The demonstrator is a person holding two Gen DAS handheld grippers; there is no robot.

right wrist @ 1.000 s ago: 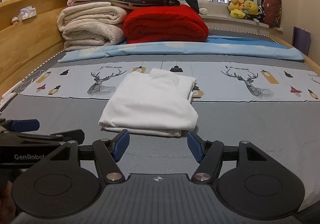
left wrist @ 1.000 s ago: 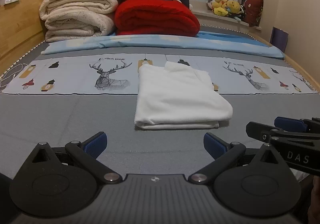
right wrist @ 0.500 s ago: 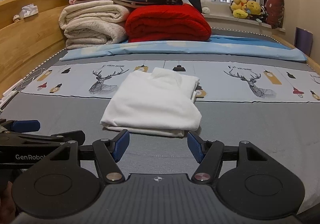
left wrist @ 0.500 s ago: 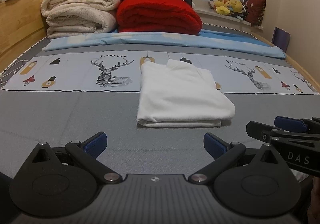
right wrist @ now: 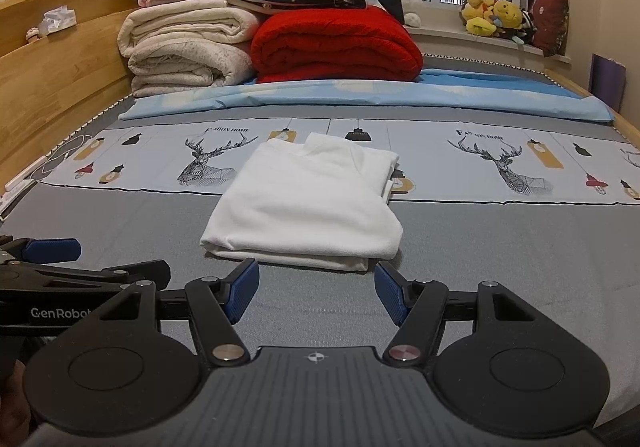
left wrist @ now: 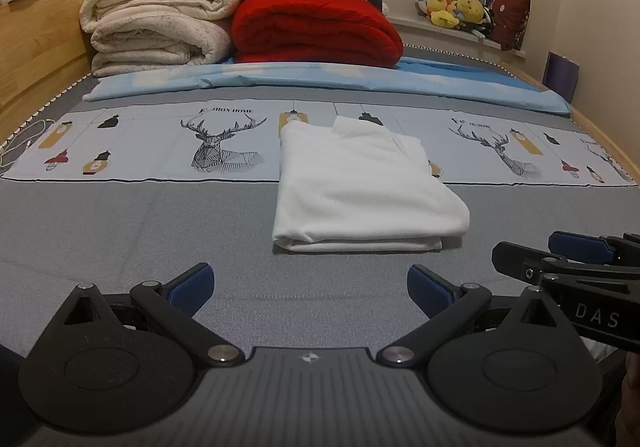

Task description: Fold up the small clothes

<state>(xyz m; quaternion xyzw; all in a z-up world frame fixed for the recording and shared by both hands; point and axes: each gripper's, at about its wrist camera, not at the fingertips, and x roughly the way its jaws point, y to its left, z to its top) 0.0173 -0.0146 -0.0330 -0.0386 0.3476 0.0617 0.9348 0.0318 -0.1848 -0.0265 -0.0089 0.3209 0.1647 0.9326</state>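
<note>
Both grippers [left wrist: 310, 283] [right wrist: 316, 293] open, short of folded white garment [left wrist: 360, 187] near edge.

Folded white garment [right wrist: 308, 203] on grey bed [right wrist: 500, 247] — right claw [right wrist: 316, 293] spread wide, empty

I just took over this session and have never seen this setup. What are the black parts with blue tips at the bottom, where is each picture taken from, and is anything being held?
There is no robot arm here: a person holds one hand-held gripper in each hand, and each carries a camera looking forward along its two fingers. One picture is from the left hand-held gripper, the other from the right hand-held gripper. The blue tips are the finger pads. Each gripper also shows at the edge of the other's picture.

Both stand open and hold nothing. Ahead, on the grey bed, lies a folded white garment, apart from both grippers. Behind it are a stack of cream blankets and a red blanket.
</note>
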